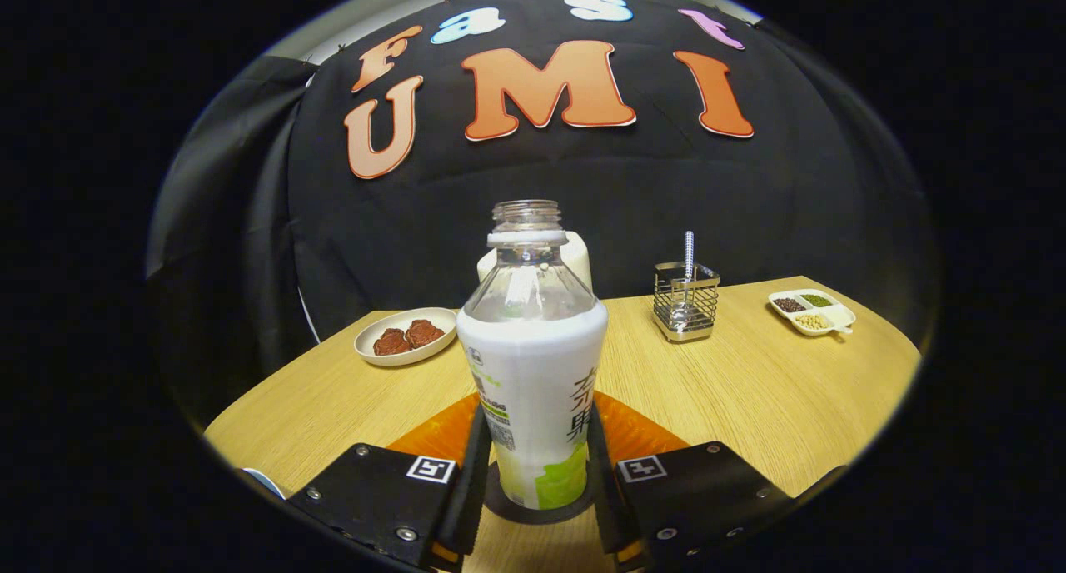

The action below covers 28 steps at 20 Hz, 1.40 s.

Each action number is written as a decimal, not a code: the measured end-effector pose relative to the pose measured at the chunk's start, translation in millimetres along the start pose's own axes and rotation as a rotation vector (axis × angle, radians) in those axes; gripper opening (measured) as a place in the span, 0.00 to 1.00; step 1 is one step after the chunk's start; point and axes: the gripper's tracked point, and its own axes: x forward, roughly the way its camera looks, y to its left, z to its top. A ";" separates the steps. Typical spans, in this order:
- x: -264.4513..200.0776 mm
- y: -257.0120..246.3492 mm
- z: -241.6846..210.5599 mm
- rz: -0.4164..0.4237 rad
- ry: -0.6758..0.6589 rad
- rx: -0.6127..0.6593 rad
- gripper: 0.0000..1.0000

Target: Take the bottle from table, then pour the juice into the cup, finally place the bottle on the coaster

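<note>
The bottle (pixel 533 365) stands upright between my fingers, uncapped, with a clear neck and a white and green label. Its base rests on a dark round coaster (pixel 541 513), which lies over an orange mat (pixel 437 435). My gripper (pixel 539 423) is closed around the bottle's lower half, and both fingers (pixel 476 465) lie against its sides. A white cup (pixel 579 261) stands right behind the bottle and is mostly hidden by it. No liquid shows in the clear upper part of the bottle.
On the wooden table (pixel 774 390), a white plate with brown pieces (pixel 405 336) sits beyond the fingers to the left. A metal wire holder with a utensil (pixel 685 302) stands to the right, with a divided dish of beans (pixel 810 311) farther right.
</note>
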 end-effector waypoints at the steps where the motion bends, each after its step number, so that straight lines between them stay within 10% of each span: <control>1: 0.3 1.1 -0.3 0.001 -0.001 -0.008 0.57; 14: -36.8 -1.2 22.0 -0.039 -0.077 -0.200 0.88; 28: -234.3 -21.3 131.7 -0.030 -0.353 -0.192 0.95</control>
